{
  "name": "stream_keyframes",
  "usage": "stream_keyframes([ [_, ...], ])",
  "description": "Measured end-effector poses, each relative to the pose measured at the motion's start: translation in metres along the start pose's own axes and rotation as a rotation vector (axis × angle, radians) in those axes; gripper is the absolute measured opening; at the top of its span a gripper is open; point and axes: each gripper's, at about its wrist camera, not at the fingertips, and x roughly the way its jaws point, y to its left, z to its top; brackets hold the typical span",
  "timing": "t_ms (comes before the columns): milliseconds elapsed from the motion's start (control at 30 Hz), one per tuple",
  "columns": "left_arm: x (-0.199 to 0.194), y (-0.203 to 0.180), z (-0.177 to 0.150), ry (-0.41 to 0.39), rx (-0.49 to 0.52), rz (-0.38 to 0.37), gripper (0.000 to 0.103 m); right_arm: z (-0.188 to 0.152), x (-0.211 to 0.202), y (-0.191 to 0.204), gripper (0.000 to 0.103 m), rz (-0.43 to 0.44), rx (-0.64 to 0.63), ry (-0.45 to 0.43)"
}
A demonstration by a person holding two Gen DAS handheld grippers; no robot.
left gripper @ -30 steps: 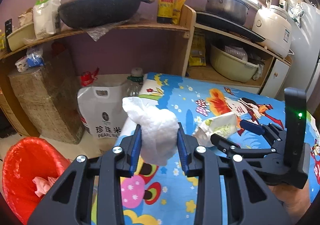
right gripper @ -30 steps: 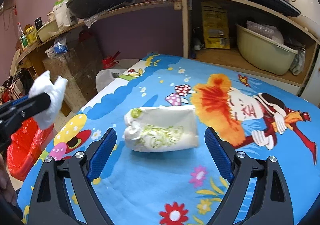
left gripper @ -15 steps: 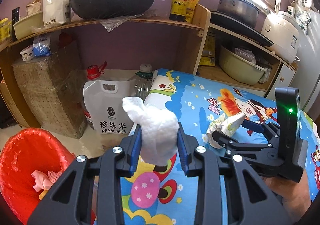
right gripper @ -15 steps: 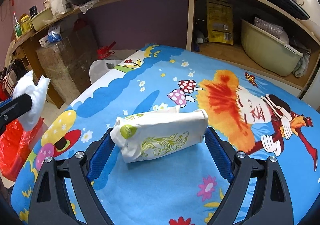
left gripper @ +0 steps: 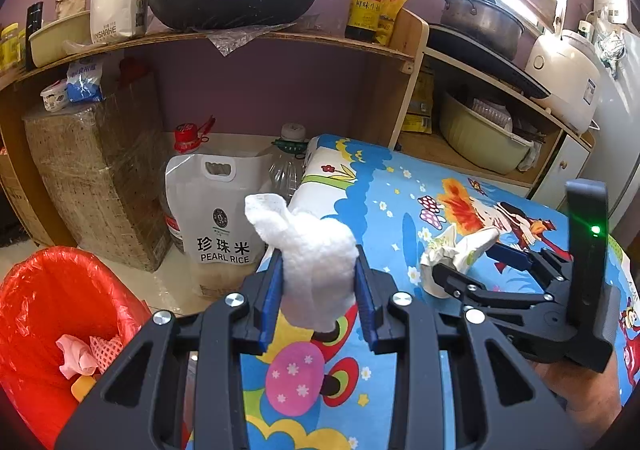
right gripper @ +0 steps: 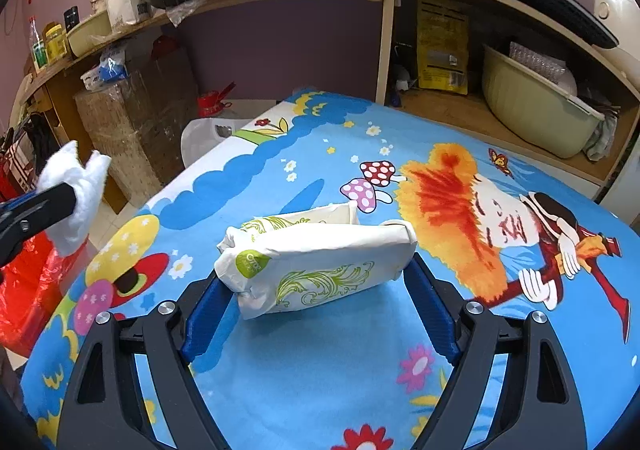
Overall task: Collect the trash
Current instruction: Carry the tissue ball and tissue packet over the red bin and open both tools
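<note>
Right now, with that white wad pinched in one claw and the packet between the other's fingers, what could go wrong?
The crumpled tissue in the left gripper isn't over the red bin yet; released now, it would likely land on the floor or the tablecloth. The right gripper only straddles the soft tissue pack, tilted up at one end; closing could squash it or let it slip.

Left side: the left gripper (left gripper: 318, 286) holds a white tissue wad (left gripper: 316, 270) over the table's left edge; the red trash bin (left gripper: 52, 330) is open on top, down to the left.
Beside the bin: a rice bag (left gripper: 220, 217) and a wrapped box (left gripper: 96, 177) stand close.
Table middle: a wrapper pack (right gripper: 316, 270) fills the gap between the right gripper's (right gripper: 316, 310) fingers.
Table front: bare cloth (right gripper: 340, 390).
</note>
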Motion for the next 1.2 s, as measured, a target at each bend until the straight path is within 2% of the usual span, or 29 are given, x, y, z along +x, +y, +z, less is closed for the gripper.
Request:
stream_keyframes([
  [300,-0.009,-0.001,0.001,-0.012,-0.013,0.006,0.032,-0.006,-0.043,0.009,0.079,0.013,0.021,-0.048],
  [467,-0.031,0.003,0.001,-0.031,-0.018,0.019,0.032,-0.008,-0.070,0.022,0.079,0.020,0.019,-0.075],
  [567,-0.044,0.010,-0.009,-0.015,-0.013,0.035,0.032,-0.008,-0.085,0.033,0.079,0.032,0.017,-0.090],
  [867,-0.105,0.076,-0.036,-0.009,-0.053,0.135,0.032,-0.016,-0.115,0.083,0.079,0.093,0.000,-0.101],
  [1200,-0.162,0.158,-0.046,-0.015,-0.103,0.219,0.032,-0.021,-0.124,0.150,0.079,0.174,-0.041,-0.097],
])
